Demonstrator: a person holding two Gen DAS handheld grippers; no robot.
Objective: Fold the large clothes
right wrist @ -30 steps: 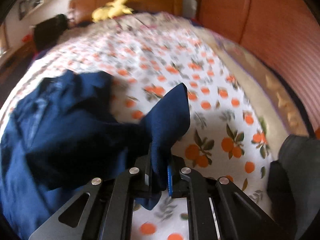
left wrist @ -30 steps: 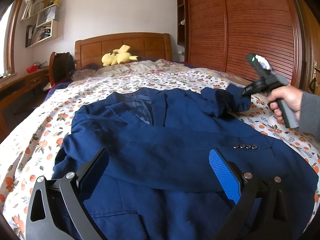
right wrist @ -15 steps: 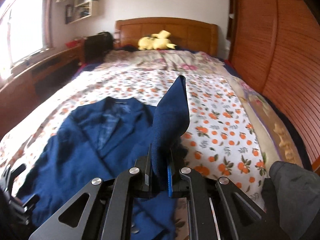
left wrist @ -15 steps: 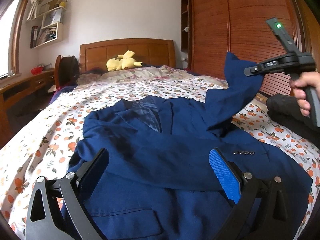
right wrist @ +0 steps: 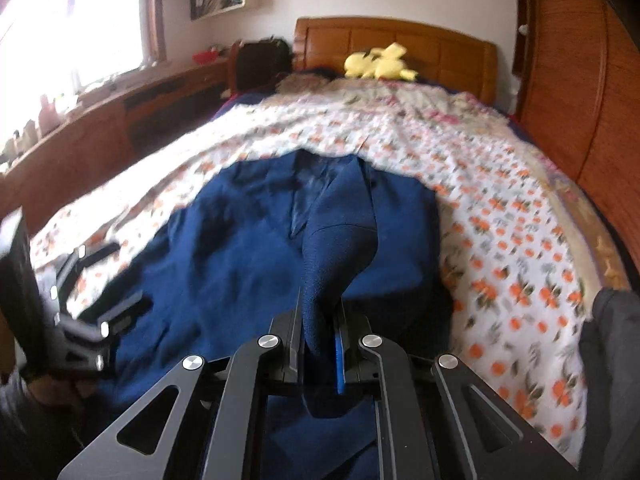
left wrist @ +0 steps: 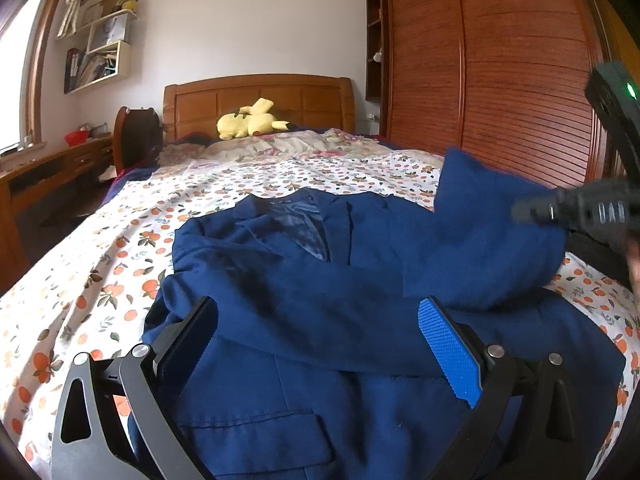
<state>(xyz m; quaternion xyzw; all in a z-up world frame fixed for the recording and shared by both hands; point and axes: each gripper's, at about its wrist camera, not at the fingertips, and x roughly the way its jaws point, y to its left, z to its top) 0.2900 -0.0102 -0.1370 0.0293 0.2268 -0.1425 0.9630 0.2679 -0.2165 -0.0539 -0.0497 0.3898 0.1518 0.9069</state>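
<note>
A navy blue suit jacket (left wrist: 304,280) lies face up on the bed, collar toward the headboard; the right wrist view shows the jacket (right wrist: 240,256) too. My right gripper (right wrist: 318,320) is shut on the jacket's sleeve (right wrist: 336,248), which it holds up over the jacket's chest. In the left wrist view that sleeve (left wrist: 492,236) drapes across the jacket's right side beside the right gripper's body (left wrist: 580,208). My left gripper (left wrist: 316,332) hovers open over the jacket's lower front, nothing between its fingers. In the right wrist view the left gripper (right wrist: 96,280) shows at the left edge.
The bedspread (left wrist: 120,248) is white with an orange-fruit print. A yellow plush toy (left wrist: 248,120) lies by the wooden headboard (left wrist: 260,96). A wooden wardrobe (left wrist: 500,80) runs along the right side, a desk (left wrist: 48,168) along the left. A person's dark sleeve (right wrist: 616,360) is at the right.
My right gripper has lifted the sleeve off the bed at the right and swung it leftward over the jacket's body. The left gripper rose slightly early on, then stayed put, still open.
</note>
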